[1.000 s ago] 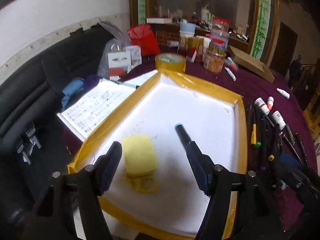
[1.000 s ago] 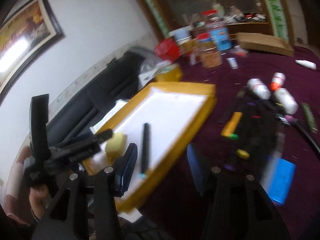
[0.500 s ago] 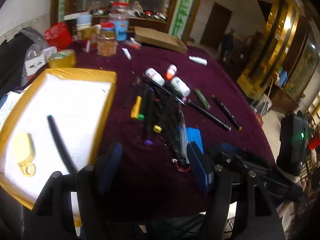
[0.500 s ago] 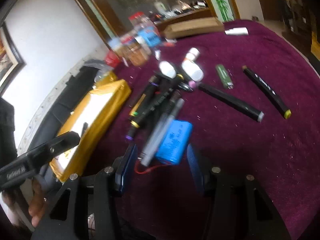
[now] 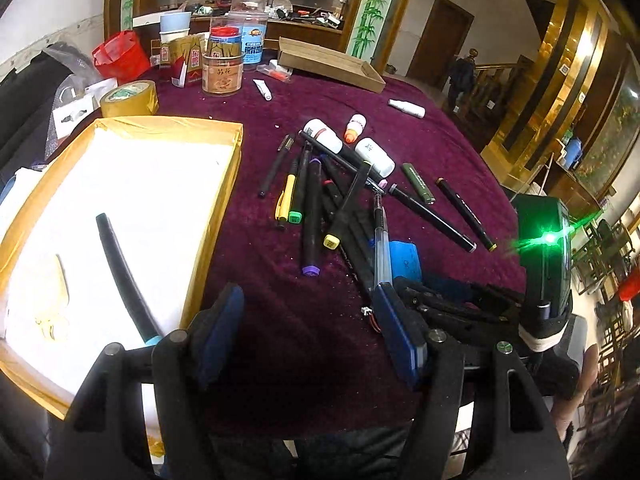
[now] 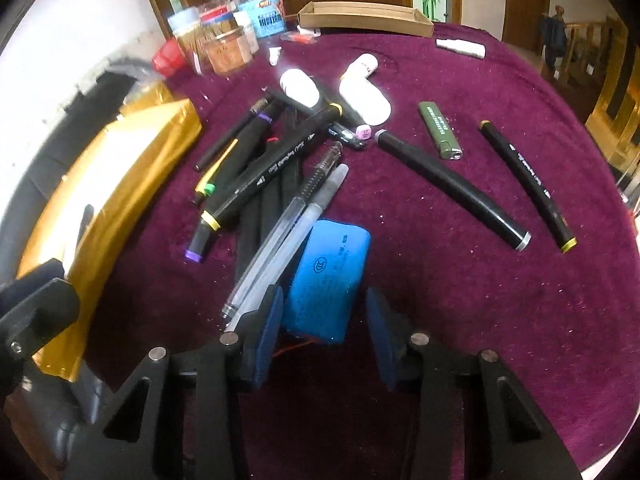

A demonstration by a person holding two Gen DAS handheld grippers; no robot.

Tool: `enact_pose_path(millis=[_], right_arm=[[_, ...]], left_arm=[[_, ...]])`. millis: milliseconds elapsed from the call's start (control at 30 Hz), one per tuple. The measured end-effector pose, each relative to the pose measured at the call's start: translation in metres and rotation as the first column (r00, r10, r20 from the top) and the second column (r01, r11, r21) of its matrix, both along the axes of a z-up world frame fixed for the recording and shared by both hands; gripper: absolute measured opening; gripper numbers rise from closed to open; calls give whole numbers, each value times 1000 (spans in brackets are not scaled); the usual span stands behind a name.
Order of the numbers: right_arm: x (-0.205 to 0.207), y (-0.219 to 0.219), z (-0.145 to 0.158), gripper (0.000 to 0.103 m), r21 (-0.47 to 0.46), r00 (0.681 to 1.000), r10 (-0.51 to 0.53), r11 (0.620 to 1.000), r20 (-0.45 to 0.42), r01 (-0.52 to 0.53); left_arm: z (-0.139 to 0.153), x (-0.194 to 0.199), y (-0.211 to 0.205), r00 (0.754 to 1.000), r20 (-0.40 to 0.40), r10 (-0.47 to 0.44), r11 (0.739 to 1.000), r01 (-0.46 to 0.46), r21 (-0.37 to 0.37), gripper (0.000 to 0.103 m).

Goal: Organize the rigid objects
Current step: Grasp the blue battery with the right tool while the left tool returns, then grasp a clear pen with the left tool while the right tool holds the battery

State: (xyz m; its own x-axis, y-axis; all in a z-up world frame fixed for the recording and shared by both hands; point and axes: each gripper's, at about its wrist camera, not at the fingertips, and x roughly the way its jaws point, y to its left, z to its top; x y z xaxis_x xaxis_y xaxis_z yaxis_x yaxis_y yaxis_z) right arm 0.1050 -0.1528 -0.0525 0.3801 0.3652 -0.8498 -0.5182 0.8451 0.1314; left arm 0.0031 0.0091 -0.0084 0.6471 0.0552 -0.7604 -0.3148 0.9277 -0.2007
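Right wrist view: right gripper [image 6: 320,324] fingers spread wide around the blue rectangular battery pack [image 6: 326,276], not yet clamped.

Lower centre, the pack lay on the purple velvet worktop [image 6: 460,280] beside clear plastic pens [image 6: 280,236], likely next for the gold-edged white tray [image 5: 236,148]. Left gripper [image 5: 308,320] hung released and empty; one black marker [image 5: 120,268] already sat inside the tray.

The table [image 6: 460,280] is covered in matt, napped purple cloth. The tray [image 5: 216,216] is wrapped in glossy yellow tape and lined with white paper. The blue battery pack [image 6: 326,280] is sheathed in smooth plastic.
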Motion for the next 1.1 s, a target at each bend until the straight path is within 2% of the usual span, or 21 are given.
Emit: enact_pose_path(millis=[100, 200, 433, 533, 733, 833, 900, 967, 1100], right_arm=[[8, 6, -3, 39, -22, 1000, -18, 1000, 21, 19], [10, 5, -7, 36, -4, 1000, -15, 1000, 15, 15], [6, -45, -3, 33, 26, 998, -54, 998, 14, 54], [12, -73, -3, 33, 32, 995, -101, 994, 26, 100], [18, -89, -1, 33, 79, 993, -116, 990, 20, 114], [20, -88, -2, 33, 83, 993, -113, 990, 29, 110], [20, -89, -2, 33, 95, 993, -111, 990, 33, 107], [21, -90, -4, 33, 103, 994, -98, 990, 40, 94], [20, -93, -4, 33, 120, 995, -92, 989, 42, 87]], left_arm=[[-2, 2, -1, 1000, -5, -6, 1000, 6, 8, 67], [-3, 6, -3, 1000, -14, -18, 1000, 18, 16, 67], [-3, 17, -7, 999, -15, -43, 999, 43, 2, 67], [-4, 31, -18, 996, -18, -91, 996, 91, -9, 67], [-14, 73, -51, 975, -47, -216, 976, 214, -28, 66], [-24, 98, -62, 966, -77, -245, 969, 241, -54, 48], [-32, 112, -65, 964, -115, -241, 970, 233, -76, 30], [-37, 121, -66, 959, -127, -252, 966, 240, -97, 30], [-40, 129, -72, 960, -143, -243, 970, 236, -65, 30]])
